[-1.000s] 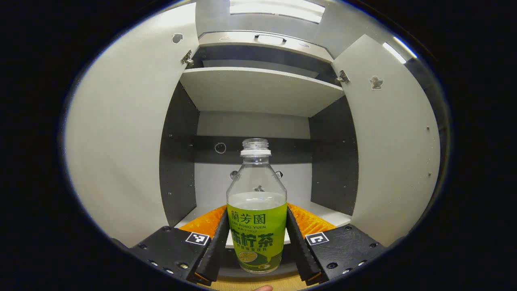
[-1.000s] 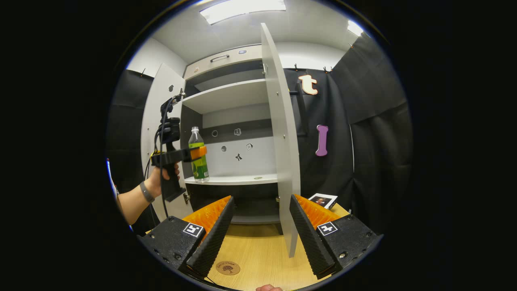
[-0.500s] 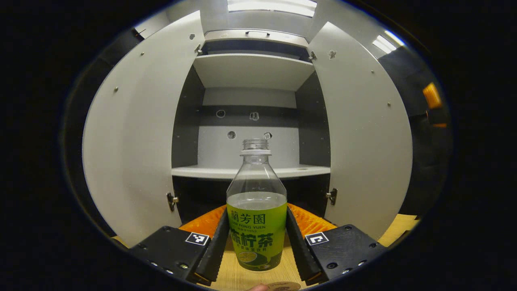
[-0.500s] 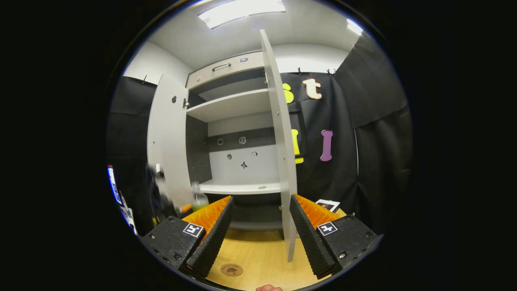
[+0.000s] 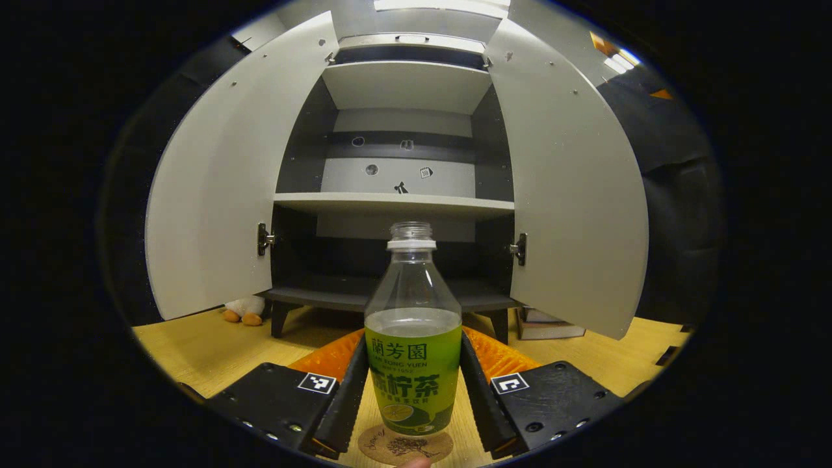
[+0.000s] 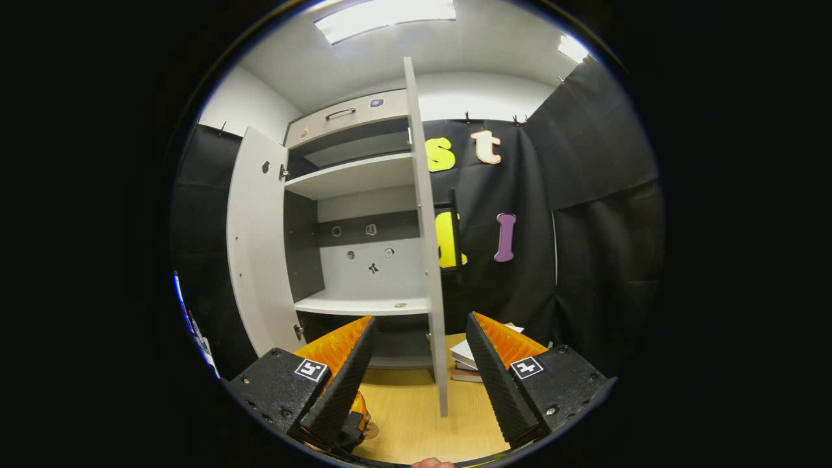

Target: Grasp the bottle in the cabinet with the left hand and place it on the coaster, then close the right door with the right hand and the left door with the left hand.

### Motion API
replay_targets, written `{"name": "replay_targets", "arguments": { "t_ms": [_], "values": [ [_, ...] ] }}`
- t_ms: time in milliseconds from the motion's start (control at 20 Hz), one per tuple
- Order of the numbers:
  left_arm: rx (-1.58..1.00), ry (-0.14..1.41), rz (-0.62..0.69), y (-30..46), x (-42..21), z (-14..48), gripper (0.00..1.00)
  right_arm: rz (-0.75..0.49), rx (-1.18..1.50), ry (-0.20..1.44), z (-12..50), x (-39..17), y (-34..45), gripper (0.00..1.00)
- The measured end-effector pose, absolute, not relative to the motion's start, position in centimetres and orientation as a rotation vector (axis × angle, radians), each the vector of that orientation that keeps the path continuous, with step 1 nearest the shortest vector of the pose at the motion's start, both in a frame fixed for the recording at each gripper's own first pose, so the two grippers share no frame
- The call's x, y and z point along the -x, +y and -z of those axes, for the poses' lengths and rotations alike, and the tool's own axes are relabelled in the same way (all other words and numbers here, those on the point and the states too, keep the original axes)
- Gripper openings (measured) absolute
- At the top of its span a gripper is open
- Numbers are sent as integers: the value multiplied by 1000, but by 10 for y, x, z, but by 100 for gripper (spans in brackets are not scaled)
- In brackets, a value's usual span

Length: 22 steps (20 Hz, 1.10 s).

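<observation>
Bottle (image 5: 413,338) of green tea has no cap and is squeezed between both fingers of the left gripper (image 5: 413,390), sitting right at the cork coaster (image 5: 404,446) on the wooden table (image 5: 195,344), though I can't tell if its base is fully down. Let go tilted or off-centre and it'll probably tip and spill. Right gripper (image 6: 420,364) hangs wide open and empty near the right door (image 6: 426,247); rush that and the left door (image 5: 214,195) and the cabinet might jolt the table.

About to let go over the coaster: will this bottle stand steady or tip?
The bottle is tall, narrow and uncapped, so probably tippy and could spill. Liquid fills about half, weighting it low, which should help. The coaster looks flat.
</observation>
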<state>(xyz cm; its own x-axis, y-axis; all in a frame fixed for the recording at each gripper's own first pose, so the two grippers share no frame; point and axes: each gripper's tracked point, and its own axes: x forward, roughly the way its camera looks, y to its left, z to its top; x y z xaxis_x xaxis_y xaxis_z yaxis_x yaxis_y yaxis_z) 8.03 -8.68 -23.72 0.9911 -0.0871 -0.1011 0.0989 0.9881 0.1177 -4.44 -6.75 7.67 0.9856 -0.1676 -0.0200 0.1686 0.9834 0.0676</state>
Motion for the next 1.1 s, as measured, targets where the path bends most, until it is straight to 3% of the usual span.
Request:
{"name": "replay_targets", "arguments": {
  "t_ms": [350, 550, 800, 1100],
  "values": [
    [-153, 118, 104, -87, -72, 253, 72, 224, -57, 37, -69, 57, -79, 84],
    [-147, 148, 107, -88, -70, 255, 77, 215, -78, 42, -65, 56, -80, 84],
    [-142, 138, 131, -88, -61, 239, 95, 205, -92, 45, -60, 55, -83, 84],
    [-93, 96, 129, -89, -48, 196, 94, 171, -129, 39, -47, 51, -81, 84]
  ]
}}
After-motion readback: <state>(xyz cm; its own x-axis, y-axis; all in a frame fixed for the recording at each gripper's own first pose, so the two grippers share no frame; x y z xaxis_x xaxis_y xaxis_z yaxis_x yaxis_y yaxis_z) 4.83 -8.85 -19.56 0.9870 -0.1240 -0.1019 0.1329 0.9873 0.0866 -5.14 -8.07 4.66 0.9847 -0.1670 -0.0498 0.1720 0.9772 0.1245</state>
